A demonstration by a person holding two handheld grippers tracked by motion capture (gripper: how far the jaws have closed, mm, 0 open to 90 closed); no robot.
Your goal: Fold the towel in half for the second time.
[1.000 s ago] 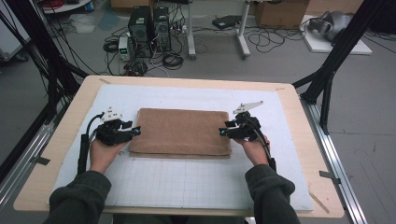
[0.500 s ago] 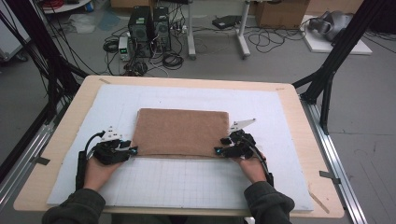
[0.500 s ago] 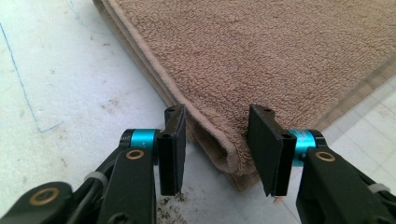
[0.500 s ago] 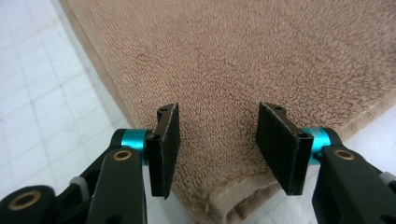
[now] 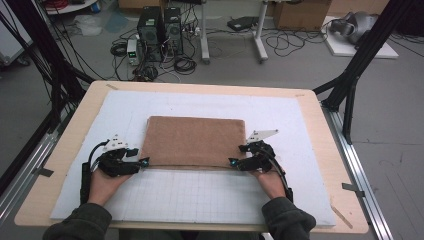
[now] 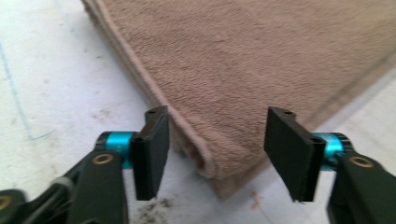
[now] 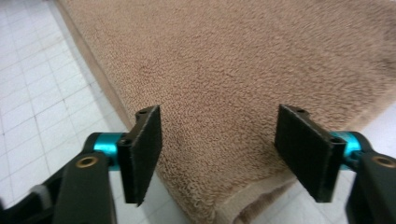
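A folded brown towel [image 5: 194,141] lies flat in the middle of the white mat [image 5: 200,195]. My left gripper [image 5: 144,162] sits low at the towel's near left corner, open, with that corner [image 6: 212,163] lying between its jaws. My right gripper [image 5: 232,163] sits at the near right corner, also open, and the folded corner [image 7: 224,196] lies between its jaws. In both gripper views the towel [image 6: 261,60] [image 7: 243,70] spreads away beyond the black pads [image 6: 152,151] [image 7: 308,149]. Neither pair of pads presses the cloth.
The mat covers a wooden table [image 5: 320,125] with metal rails [image 5: 362,165] along both sides. Black frame poles [image 5: 360,55] rise at the right and left. Computers [image 5: 157,30] and cables lie on the floor beyond the far edge.
Both hands have drawn back toward me along the towel's sides, from its middle to its near corners, and have dropped low to the mat. The towel has stayed in place.
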